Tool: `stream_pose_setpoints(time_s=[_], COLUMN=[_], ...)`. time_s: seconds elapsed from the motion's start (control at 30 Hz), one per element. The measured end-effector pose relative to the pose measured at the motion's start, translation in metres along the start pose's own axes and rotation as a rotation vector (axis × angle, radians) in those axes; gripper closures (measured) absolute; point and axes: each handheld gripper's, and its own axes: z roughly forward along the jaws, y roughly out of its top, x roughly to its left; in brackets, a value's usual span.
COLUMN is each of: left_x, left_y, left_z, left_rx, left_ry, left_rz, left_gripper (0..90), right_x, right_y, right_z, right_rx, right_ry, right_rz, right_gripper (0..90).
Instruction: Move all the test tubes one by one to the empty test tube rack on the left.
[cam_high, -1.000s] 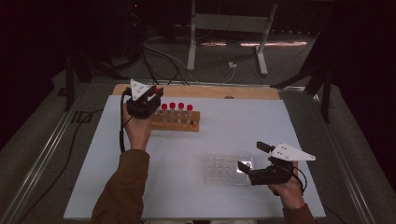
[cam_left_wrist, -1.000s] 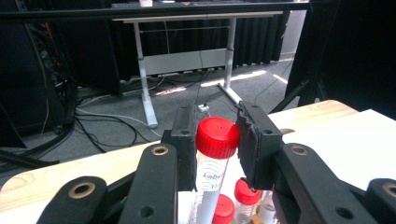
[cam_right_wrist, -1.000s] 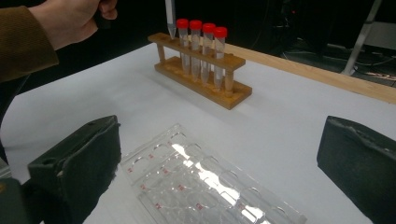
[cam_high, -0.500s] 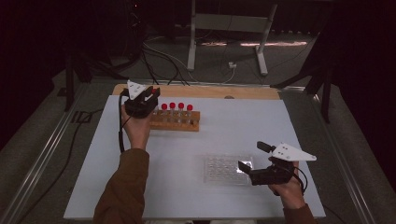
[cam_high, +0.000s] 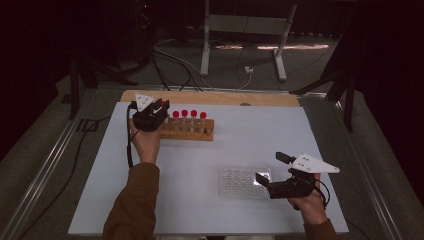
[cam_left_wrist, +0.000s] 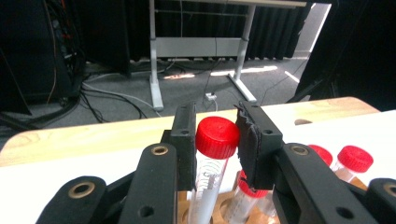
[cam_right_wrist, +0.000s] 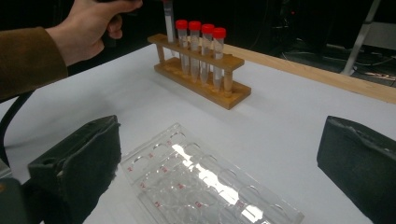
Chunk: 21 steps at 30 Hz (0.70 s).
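Here left tongs (cam_left_wrist: 215, 140) clamp red-capped tube (cam_left_wrist: 212, 163), its foot hidden; right tongs (cam_right_wrist: 219, 158) gape over well plate (cam_right_wrist: 205, 186).

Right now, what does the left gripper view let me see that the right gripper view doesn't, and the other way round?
The left gripper view shows the left gripper shut on the red cap of a tube, with the tube's lower end at the rack's holes, plus the wooden table edge beyond.

The right gripper view shows the clear well plate lying between the right gripper's wide-open black pads, and the person's hand by the rack.

Both show the wooden rack with its red-capped tubes and the white table top.
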Motion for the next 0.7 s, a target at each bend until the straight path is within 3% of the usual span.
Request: stream_pose_setpoints(time_s=[0.7], left_x=[0.000], left_y=[-0.025], left_z=[0.009], left_rx=[0.067], left_ry=[0.010], left_rz=[-0.008], left_gripper=[70.5], right_x=[0.000], right_y=[0.000], right_z=[0.000], right_rx=[0.001], right_ry=[-0.001], right_rz=[-0.002], right_gripper=[0.0])
